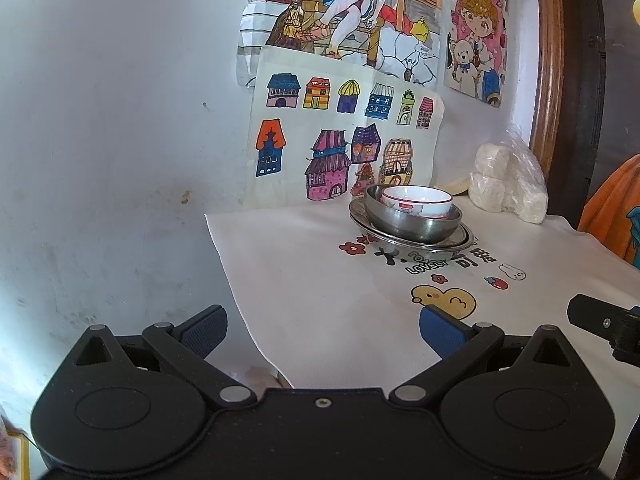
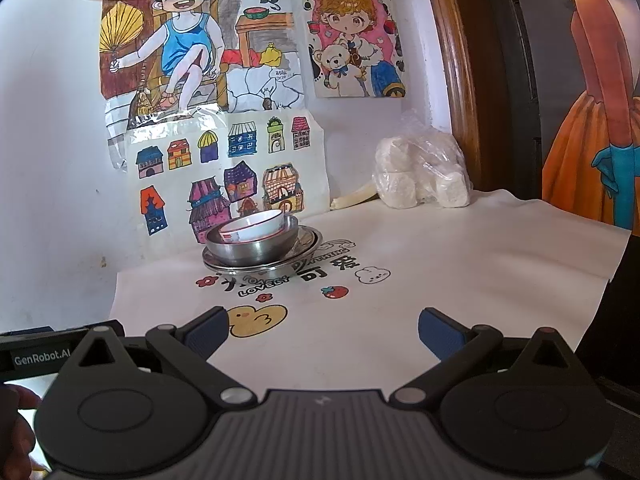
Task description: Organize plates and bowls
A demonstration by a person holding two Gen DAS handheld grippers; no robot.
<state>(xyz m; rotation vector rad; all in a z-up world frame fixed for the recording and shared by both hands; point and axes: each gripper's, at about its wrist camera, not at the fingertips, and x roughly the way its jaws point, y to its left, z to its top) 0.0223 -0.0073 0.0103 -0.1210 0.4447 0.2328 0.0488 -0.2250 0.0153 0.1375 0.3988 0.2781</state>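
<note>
A white ceramic bowl with a red rim [image 1: 416,199] sits tilted inside a steel bowl [image 1: 412,222], which stands on a steel plate [image 1: 456,240] near the wall. The same stack shows in the right wrist view: white bowl [image 2: 256,226], steel bowl [image 2: 252,248], steel plate [image 2: 310,240]. My left gripper [image 1: 322,332] is open and empty, held back from the stack over the table's left edge. My right gripper [image 2: 324,330] is open and empty, also short of the stack.
A white printed cloth [image 1: 360,304] covers the table. A plastic bag of white lumps [image 2: 420,172] lies at the back right by a wooden frame [image 2: 456,80]. Children's drawings [image 2: 224,168] hang on the wall behind the stack. The other gripper's body [image 1: 608,328] shows at right.
</note>
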